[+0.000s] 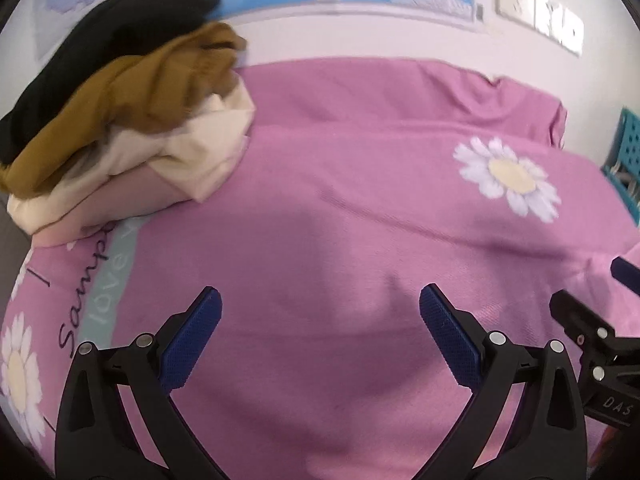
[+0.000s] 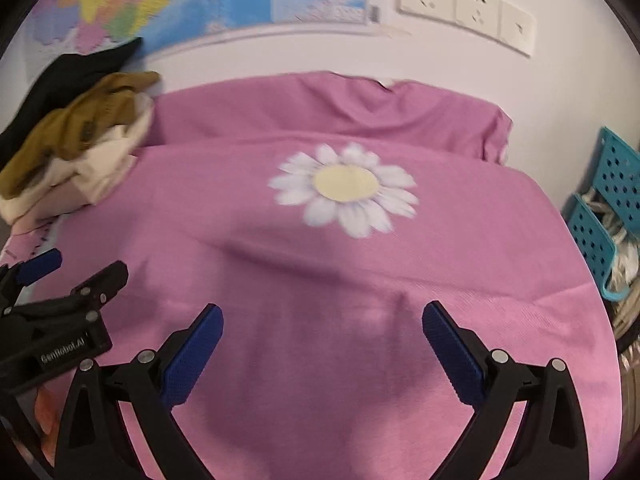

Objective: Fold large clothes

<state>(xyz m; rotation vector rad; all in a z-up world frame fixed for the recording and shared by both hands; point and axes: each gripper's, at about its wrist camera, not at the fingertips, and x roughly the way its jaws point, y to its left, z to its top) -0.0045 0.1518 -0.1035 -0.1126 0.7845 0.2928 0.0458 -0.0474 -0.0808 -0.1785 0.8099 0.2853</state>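
Note:
A large pink garment (image 1: 340, 208) with a white daisy print (image 1: 508, 178) lies spread flat on the table; it also fills the right wrist view (image 2: 360, 272), daisy (image 2: 346, 186) at centre. My left gripper (image 1: 320, 300) is open and empty, hovering just above the near part of the fabric. My right gripper (image 2: 322, 316) is open and empty, also just above the fabric, to the right of the left one. The right gripper's fingers show at the left view's right edge (image 1: 576, 312); the left gripper shows at the right view's left edge (image 2: 72, 284).
A pile of folded clothes, black, mustard and cream (image 1: 132, 96), sits at the back left, seen also in the right wrist view (image 2: 76, 136). A teal perforated basket (image 2: 608, 208) stands at the right. A wall with a map and sockets (image 2: 464, 4) is behind.

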